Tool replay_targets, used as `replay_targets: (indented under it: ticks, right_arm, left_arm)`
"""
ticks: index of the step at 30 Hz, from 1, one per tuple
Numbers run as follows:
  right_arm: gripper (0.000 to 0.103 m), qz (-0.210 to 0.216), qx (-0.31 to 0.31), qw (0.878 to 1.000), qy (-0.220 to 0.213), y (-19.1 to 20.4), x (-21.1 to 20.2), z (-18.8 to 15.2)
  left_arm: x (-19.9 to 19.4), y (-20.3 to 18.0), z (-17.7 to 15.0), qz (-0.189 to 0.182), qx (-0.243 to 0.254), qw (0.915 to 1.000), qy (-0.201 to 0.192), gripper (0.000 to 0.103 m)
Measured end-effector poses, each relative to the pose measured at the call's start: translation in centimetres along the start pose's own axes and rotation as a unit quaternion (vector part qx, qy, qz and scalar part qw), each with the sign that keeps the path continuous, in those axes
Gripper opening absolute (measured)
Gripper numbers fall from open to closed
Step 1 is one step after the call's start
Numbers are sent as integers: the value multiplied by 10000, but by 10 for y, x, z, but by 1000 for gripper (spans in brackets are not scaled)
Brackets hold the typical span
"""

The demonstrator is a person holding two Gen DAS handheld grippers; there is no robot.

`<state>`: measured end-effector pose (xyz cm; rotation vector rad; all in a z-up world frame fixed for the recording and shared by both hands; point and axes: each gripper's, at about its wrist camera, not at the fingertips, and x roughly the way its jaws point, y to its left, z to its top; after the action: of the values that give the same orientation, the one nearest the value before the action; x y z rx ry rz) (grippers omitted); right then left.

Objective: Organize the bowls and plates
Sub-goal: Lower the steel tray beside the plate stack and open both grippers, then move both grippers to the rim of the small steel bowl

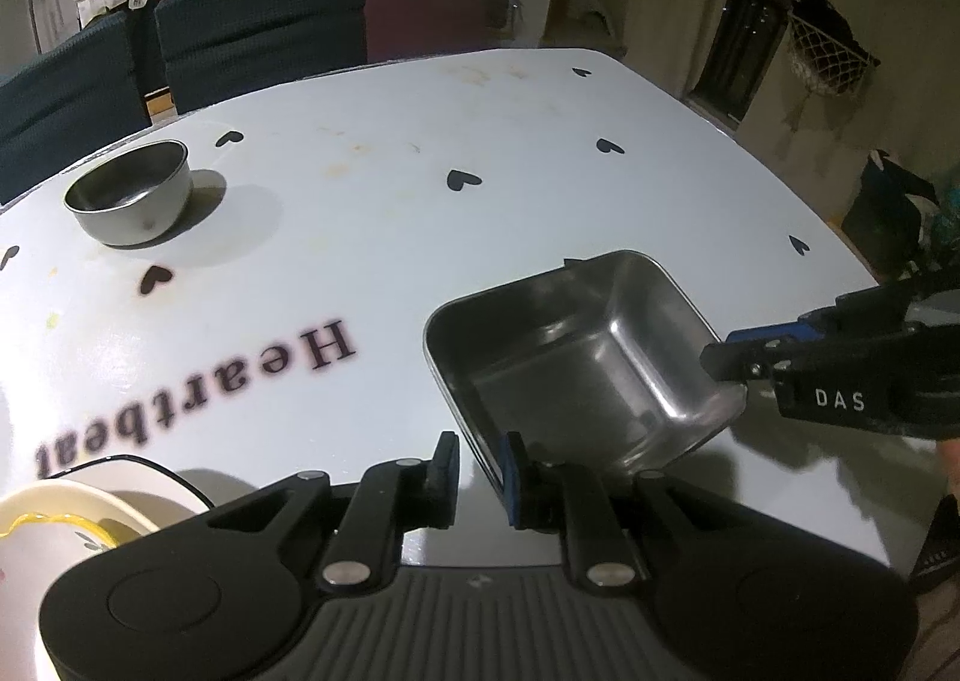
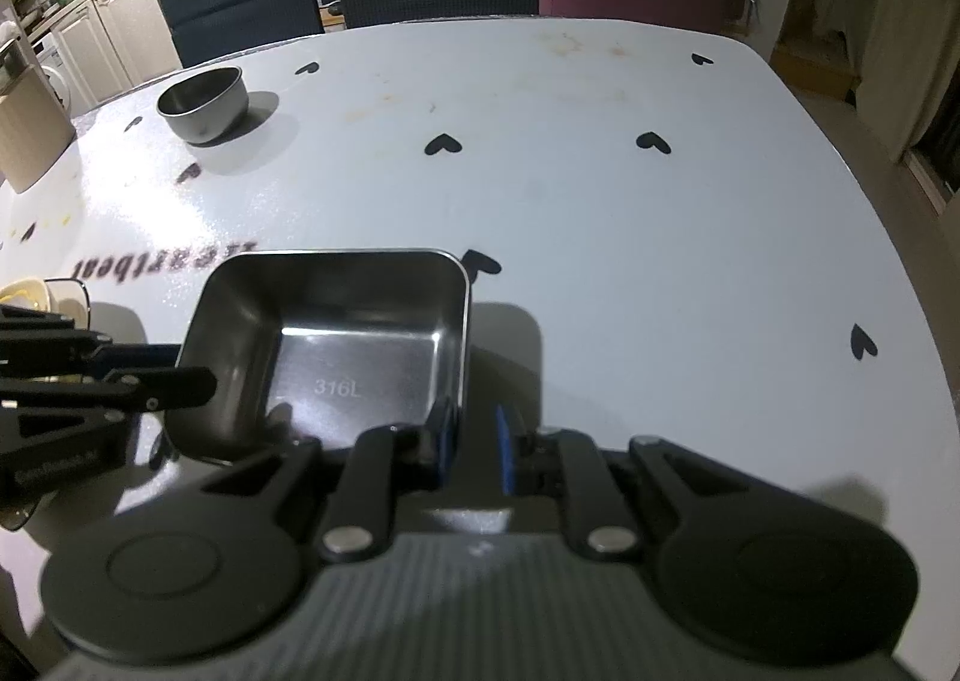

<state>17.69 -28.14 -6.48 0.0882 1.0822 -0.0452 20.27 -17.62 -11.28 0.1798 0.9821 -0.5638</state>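
Between both hand-held grippers, the square steel tray (image 2: 336, 345) sits upright, mouth up.

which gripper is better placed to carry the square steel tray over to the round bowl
Left, probably. Both grippers straddle the square steel tray rim, the left gripper and the right gripper, neither visibly clamped. The round steel bowl sits far on the left side.

The square stainless-steel tray (image 2: 336, 345) looked brushed yet shiny; the round steel bowl (image 1: 132, 195) duller; the white heart-printed tabletop (image 2: 600, 237) glossy and smooth.
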Motion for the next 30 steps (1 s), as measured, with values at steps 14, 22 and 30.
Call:
replay_targets:
  ticks: [14,22,30]
  right_arm:
    - [41,292,166,9985,-443,-5,-31,-4]
    - [83,94,357,9964,-766,-10,-55,-11]
    - [103,-27,537,9917,-1169,-8,-74,-10]
  left_arm:
    - [-23,-1,1,-137,-15,9997,-215,63]
    - [-50,7,1,-102,-65,9985,-534,100]
    - [-79,37,6,73,-293,9957,-873,103]
